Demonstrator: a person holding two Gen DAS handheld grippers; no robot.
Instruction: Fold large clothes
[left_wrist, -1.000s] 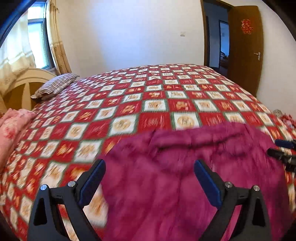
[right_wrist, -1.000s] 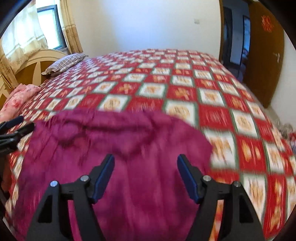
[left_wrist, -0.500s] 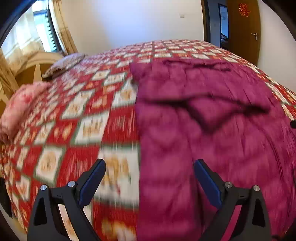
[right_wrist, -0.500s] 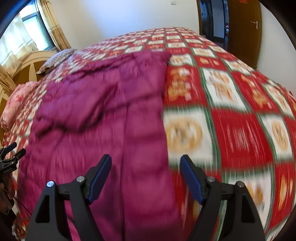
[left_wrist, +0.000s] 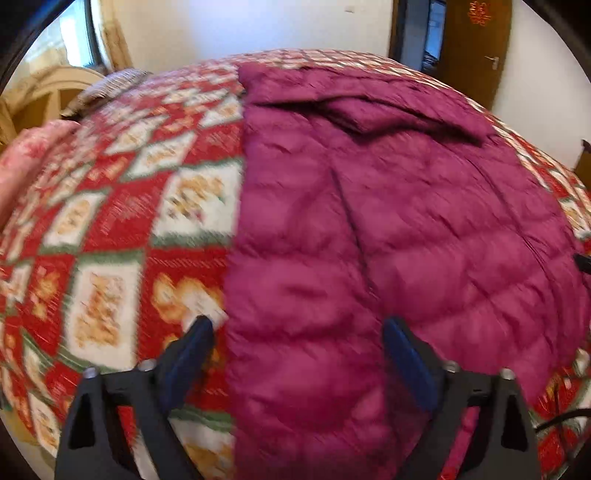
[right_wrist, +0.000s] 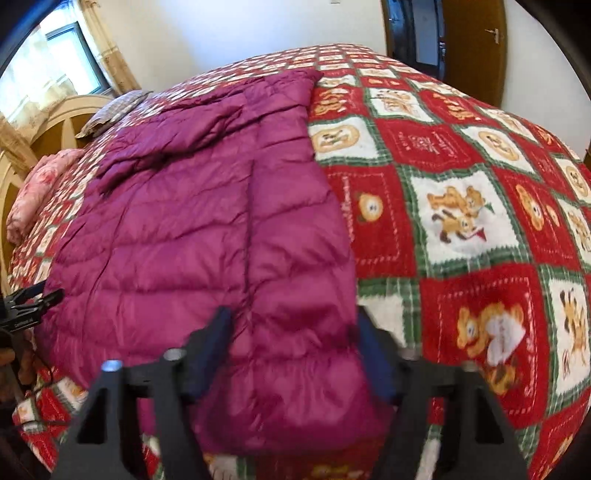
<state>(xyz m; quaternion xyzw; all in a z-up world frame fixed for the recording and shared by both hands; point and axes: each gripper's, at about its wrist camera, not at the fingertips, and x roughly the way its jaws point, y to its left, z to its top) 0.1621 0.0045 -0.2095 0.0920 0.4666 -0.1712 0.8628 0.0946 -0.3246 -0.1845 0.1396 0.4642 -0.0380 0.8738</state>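
Observation:
A magenta quilted jacket (left_wrist: 388, 206) (right_wrist: 192, 221) lies spread along the bed, with a folded flap near its far end. My left gripper (left_wrist: 295, 325) hangs over the jacket's near left edge. Its jaws are wide and closing, one finger over the bedspread and one over the fabric, neither pad pressing. It also shows at the left edge of the right wrist view as the left gripper (right_wrist: 29, 299). My right gripper (right_wrist: 293, 314) straddles the near right corner of the jacket. Its jaws are closing and the puffed fabric fills the gap between them.
The bedspread (left_wrist: 110, 229) (right_wrist: 461, 214) is red, white and green checks. A striped pillow (right_wrist: 114, 110) and a pink bundle (right_wrist: 40, 184) lie by the headboard (right_wrist: 55, 125) at far left. A brown door (left_wrist: 476, 48) stands ajar at far right.
Both grippers drew back along the jacket from its far part to its near end and sank toward it. The right jaws have narrowed over the corner, the left jaws slightly.

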